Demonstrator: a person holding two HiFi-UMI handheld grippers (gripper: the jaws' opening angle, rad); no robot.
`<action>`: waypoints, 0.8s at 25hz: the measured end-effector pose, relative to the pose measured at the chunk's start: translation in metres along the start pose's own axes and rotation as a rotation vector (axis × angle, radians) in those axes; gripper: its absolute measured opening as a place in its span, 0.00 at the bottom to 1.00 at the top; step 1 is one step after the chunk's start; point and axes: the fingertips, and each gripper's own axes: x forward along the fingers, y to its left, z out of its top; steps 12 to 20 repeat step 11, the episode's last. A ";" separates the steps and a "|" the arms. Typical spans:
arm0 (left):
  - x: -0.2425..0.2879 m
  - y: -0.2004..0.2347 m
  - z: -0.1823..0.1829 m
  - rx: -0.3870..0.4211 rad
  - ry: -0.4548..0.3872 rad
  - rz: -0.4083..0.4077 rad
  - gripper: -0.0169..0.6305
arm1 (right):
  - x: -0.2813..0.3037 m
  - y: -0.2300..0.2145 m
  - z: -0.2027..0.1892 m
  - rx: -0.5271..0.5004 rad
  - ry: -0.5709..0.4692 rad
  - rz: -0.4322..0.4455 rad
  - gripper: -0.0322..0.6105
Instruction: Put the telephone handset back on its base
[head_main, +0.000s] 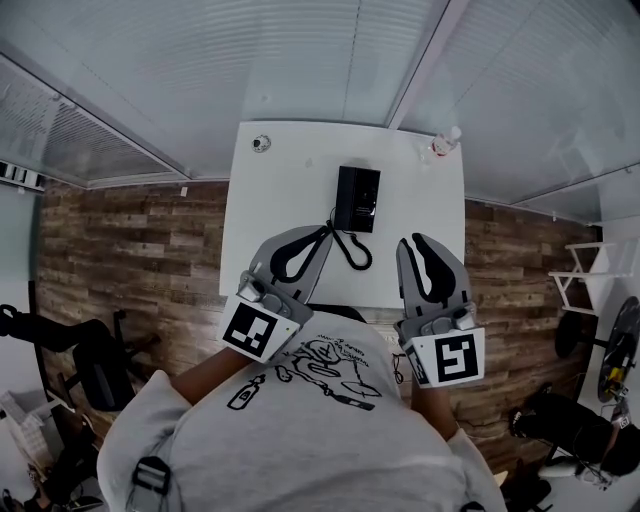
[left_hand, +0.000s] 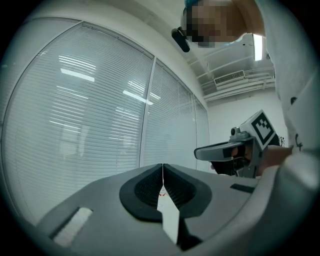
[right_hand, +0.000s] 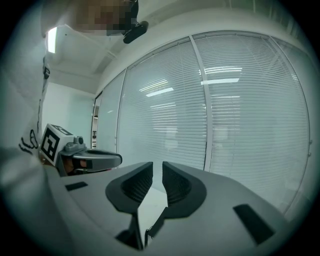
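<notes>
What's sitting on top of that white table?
A black telephone with its dark cord, a small round object at one far corner and a small bottle at the other. The left claw and right claw hide parts of the near edge of the table.

The telephone (head_main: 357, 198) at twelve o'clock on the table (head_main: 280, 180) looks like hard black plastic with a faint sheen, and the tabletop is smooth, matt white. The left gripper (head_main: 322, 236) and right gripper (head_main: 416, 241) are matt grey plastic (their inner pads (left_hand: 147, 189) black, finely ribbed). The floor (head_main: 130, 240) at nine o'clock shows rough-grained wood planks.
</notes>
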 end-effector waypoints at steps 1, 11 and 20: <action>0.000 -0.002 0.000 0.001 0.001 0.002 0.03 | -0.002 -0.001 0.000 0.001 -0.001 0.002 0.13; 0.006 -0.020 -0.007 -0.003 0.015 0.032 0.03 | -0.017 -0.021 -0.005 0.006 -0.008 0.010 0.13; 0.006 -0.020 -0.007 -0.003 0.015 0.032 0.03 | -0.017 -0.021 -0.005 0.006 -0.008 0.010 0.13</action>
